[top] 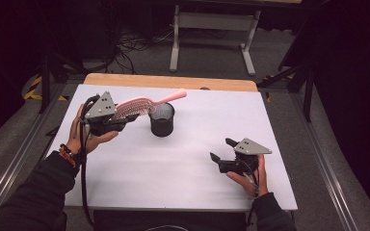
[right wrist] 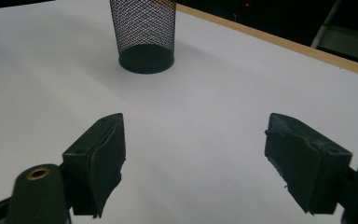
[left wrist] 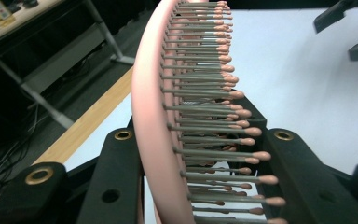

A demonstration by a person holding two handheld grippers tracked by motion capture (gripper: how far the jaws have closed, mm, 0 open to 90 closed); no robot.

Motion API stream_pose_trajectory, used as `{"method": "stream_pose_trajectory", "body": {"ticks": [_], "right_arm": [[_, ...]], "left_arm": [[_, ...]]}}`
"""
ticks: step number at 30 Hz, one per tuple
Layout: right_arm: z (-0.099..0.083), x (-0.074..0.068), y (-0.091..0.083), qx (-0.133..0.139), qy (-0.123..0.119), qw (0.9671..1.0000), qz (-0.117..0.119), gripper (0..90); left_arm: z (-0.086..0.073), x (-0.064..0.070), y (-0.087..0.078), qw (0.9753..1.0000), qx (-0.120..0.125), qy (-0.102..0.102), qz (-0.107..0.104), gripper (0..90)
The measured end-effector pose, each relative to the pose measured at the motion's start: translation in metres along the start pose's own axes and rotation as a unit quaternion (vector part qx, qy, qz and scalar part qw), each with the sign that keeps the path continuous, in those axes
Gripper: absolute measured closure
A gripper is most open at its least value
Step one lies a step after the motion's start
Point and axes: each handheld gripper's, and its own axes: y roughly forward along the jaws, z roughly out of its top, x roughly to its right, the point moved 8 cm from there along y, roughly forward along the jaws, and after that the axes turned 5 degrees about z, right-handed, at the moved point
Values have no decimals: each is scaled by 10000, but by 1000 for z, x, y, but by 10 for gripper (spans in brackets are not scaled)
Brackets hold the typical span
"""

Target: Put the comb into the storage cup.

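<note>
My left gripper (top: pixel 125 119) is shut on the bristled head of a pink hairbrush (top: pixel 144 104), held up off the table with the handle pointing right, over a black mesh cup (top: pixel 162 119). In the left gripper view the pink hairbrush (left wrist: pixel 168 112) stands between the two jaws, bristles facing right. My right gripper (top: pixel 221 150) rests open near the table's right front, nothing between its fingers. In the right gripper view the black mesh cup (right wrist: pixel 144 32) stands upright ahead of the open right gripper (right wrist: pixel 193 154).
The white table top (top: pixel 183 168) has a wooden strip (top: pixel 168 82) along its far edge. Behind it on the floor stand a white table frame (top: pixel 212 29) and loose cables (top: pixel 130 45). Dark stands flank both sides.
</note>
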Motion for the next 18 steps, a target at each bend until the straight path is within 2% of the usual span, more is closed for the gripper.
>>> {"method": "stream_pose_trajectory", "body": {"ticks": [7,9,11,16,18], "right_arm": [[-3,1,2,-72,37,10000,-1,209],[-4,0,3,-84,52,9999,25,210],[-5,0,3,-98,63,9999,31,210],[-6,0,4,-108,110,9998,81,212],[-6,1,4,-122,111,9998,66,213]], "left_arm": [[-13,-5,-3,9994,-327,136,-13,637],[-17,-9,-6,9986,-486,212,67,637],[-21,-13,-7,9980,-580,229,60,637],[-26,-18,-8,9938,-1007,471,40,637],[-26,-20,-7,9930,-1072,492,62,637]]}}
